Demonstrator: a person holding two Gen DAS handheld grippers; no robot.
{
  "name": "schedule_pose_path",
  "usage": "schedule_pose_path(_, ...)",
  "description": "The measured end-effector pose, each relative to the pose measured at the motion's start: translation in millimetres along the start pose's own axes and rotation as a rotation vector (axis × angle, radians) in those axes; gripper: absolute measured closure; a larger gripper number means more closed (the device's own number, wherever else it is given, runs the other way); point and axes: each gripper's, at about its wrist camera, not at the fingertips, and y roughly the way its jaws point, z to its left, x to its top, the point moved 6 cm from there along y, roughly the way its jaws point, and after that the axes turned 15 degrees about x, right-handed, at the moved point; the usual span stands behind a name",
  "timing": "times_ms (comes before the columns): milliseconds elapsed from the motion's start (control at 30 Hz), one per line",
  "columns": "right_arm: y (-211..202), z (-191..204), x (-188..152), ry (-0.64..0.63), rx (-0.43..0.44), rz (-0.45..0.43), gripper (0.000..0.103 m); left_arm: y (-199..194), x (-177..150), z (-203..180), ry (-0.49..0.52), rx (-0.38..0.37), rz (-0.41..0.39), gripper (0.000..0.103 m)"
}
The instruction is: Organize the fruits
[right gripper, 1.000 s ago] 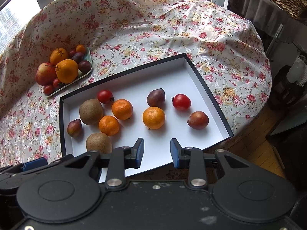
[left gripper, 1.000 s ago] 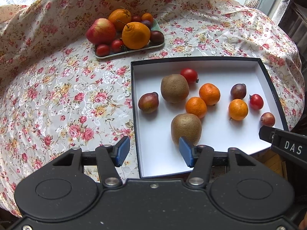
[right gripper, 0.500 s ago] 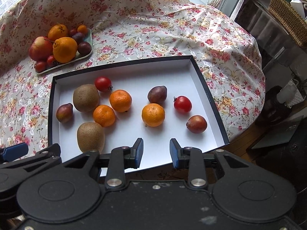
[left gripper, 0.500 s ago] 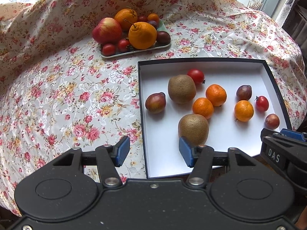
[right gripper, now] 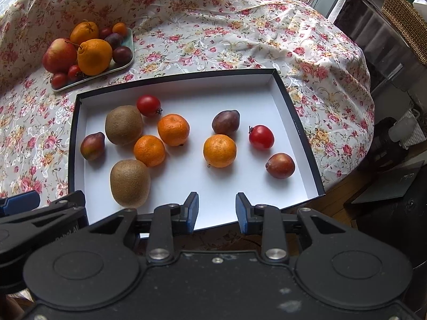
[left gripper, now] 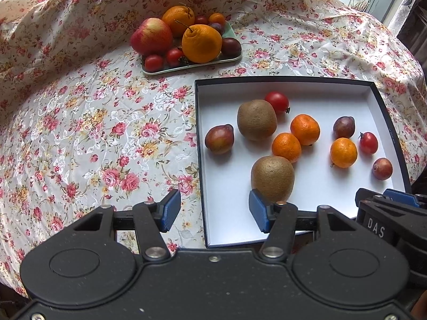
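A shallow black box with a white floor (left gripper: 347, 101) (right gripper: 240, 93) holds two kiwis (left gripper: 272, 177) (right gripper: 130, 182), three mandarins, two cherry tomatoes and three plums. Behind it a green tray (left gripper: 202, 64) (right gripper: 106, 73) carries an apple (left gripper: 151, 36), two big oranges, tomatoes and plums. My left gripper (left gripper: 213, 210) hovers open over the box's near left corner, nothing between its blue pads. My right gripper (right gripper: 216, 210) hangs above the box's front edge; its jaws are closing on empty air. Each gripper shows at the edge of the other's view.
A floral tablecloth (left gripper: 93, 133) covers the round table and rises in folds at the back. The table's right edge drops to a wooden floor (right gripper: 355, 192). A wicker basket (right gripper: 405, 13) sits on dark furniture at the far right.
The right gripper's jaws have narrowed, and its view has rolled so the box now sits squarer. The left view has drifted slightly; the fruit has not moved.
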Motion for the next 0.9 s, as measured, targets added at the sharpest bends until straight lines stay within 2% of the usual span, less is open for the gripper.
schedule_pose_path(900,4.3,-2.1,-2.7,0.04,0.02,0.031,0.072,3.3,-2.3,-5.4,0.02,0.001,0.012,0.041)
